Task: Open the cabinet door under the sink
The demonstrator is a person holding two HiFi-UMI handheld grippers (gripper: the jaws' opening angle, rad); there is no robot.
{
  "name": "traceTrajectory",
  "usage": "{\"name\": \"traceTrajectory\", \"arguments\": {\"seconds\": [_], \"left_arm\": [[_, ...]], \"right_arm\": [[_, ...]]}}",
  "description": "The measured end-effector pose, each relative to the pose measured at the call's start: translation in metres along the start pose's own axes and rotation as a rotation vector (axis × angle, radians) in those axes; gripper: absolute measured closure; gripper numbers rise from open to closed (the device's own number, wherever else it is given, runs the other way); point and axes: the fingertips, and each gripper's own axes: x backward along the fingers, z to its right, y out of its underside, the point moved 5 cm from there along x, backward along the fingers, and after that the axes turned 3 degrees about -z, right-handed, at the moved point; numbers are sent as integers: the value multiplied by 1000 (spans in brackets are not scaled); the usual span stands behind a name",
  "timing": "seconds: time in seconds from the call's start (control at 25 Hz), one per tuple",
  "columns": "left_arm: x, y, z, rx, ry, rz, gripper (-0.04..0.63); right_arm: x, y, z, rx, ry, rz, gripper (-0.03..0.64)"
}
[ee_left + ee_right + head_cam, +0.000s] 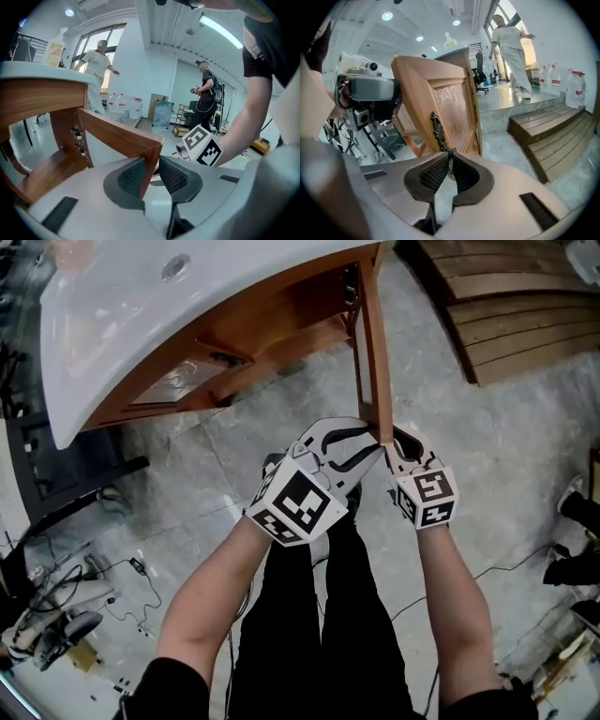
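The wooden cabinet door [372,362] under the white sink [122,306] stands swung out toward me, seen edge-on in the head view. My left gripper [370,434] straddles the door's free upper corner. In the left gripper view its pads [133,176] sit on either side of the door [117,136], shut on its thickness. My right gripper [396,451] is on the door's outer face. In the right gripper view it [450,171] is shut on the lower end of the ornate dark metal handle [438,131]. The door's glazed panel [452,105] faces that camera.
The open cabinet [272,343] shows a shelf inside. Wooden steps [516,306] lie to the right of the door. A black stand [75,474], cables and tools [56,615] lie on the floor at the left. People [98,70] stand far off, with water bottles [124,103].
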Motion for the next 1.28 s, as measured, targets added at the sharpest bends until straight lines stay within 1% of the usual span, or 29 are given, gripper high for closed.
{"name": "traceTrajectory", "arguments": {"seconds": [0.12,0.2,0.28,0.48,0.68,0.92,1.12,1.28], "left_arm": [[-12,-5,2,5,7,0,492],[-18,-6,0,14,-1,-5,492],[-19,-7,-5,27,-14,-7,492],[-14,-8,-17,50,-45,3,492],[5,-5,-37,99,-107,33,492],[38,16,-68,146,-190,18,492],[76,41,-107,213,-308,17,492],[97,64,-135,255,-404,5,486]], "right_arm": [[8,3,16,-29,38,4,578],[14,6,29,-60,73,10,557],[22,11,37,-89,98,13,555],[34,26,32,-88,103,-21,557],[30,27,6,-58,46,-43,563],[-6,-4,-29,-22,-41,-25,568],[-44,-37,-57,34,-120,-18,569],[-72,-60,-72,87,-163,-21,569]]}}
